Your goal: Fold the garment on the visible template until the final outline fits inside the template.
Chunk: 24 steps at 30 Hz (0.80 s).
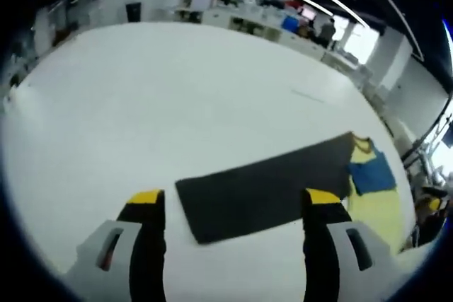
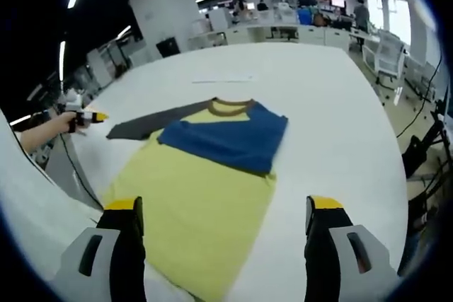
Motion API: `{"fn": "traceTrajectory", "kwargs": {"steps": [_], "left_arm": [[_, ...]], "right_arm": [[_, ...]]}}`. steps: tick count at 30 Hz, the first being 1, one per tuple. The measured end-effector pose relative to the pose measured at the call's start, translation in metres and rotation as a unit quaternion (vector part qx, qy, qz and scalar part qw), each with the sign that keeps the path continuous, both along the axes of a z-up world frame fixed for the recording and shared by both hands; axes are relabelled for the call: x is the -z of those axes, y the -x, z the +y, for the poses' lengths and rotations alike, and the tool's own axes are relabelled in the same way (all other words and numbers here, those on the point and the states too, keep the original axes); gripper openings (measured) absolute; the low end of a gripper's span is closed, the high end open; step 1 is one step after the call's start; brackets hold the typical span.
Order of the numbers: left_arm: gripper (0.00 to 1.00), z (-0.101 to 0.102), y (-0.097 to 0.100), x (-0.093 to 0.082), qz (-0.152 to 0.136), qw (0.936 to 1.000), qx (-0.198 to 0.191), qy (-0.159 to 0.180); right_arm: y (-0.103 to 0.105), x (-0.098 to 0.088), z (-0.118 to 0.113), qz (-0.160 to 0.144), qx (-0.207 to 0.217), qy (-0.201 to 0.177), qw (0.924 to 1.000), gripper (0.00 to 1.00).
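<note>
Both grippers, left gripper (image 1: 234, 203) and right gripper (image 2: 223, 210), are hovering jaws apart, garment (image 2: 202, 175) lying between the right one's jaws.

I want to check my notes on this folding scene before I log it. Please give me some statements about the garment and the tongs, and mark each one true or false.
1. The yellow shirt with a blue chest panel lies flat on the white table. True.
2. The brown collar of the shirt is at the end far from the right tongs. True.
3. The right tongs grip the yellow hem. False: their jaws stand open, with nothing between them.
4. The dark grey sleeve is stretched out straight in front of the left tongs. True.
5. The left tongs are shut on the sleeve. False: they are open, apart from it.
6. The sleeve is red. False: it is dark grey.
</note>
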<state>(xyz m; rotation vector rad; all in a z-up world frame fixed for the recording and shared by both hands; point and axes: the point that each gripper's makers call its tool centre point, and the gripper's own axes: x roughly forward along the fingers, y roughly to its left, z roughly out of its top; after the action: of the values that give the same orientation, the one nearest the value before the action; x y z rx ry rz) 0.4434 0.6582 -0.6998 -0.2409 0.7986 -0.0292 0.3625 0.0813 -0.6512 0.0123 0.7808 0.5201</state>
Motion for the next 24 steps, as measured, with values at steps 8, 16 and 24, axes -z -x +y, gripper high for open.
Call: {"fn": "traceTrajectory", "kwargs": {"steps": [8, 16, 24], "left_arm": [[0.63, 0.013, -0.003, 0.019, 0.0, 0.9998, -0.014, -0.012], [0.53, 0.017, -0.006, 0.025, -0.003, 0.9992, -0.012, -0.037], [0.43, 0.022, -0.008, 0.033, -0.002, 0.999, -0.019, -0.041]], "right_arm": [[0.001, 0.0, 0.005, 0.003, 0.001, 0.004, 1.0, 0.95], [0.0, 0.0, 0.006, 0.005, 0.005, 0.007, 0.9999, 0.94], [-0.003, 0.0, 0.008, 0.007, 0.003, 0.01, 0.9999, 0.94]]}}
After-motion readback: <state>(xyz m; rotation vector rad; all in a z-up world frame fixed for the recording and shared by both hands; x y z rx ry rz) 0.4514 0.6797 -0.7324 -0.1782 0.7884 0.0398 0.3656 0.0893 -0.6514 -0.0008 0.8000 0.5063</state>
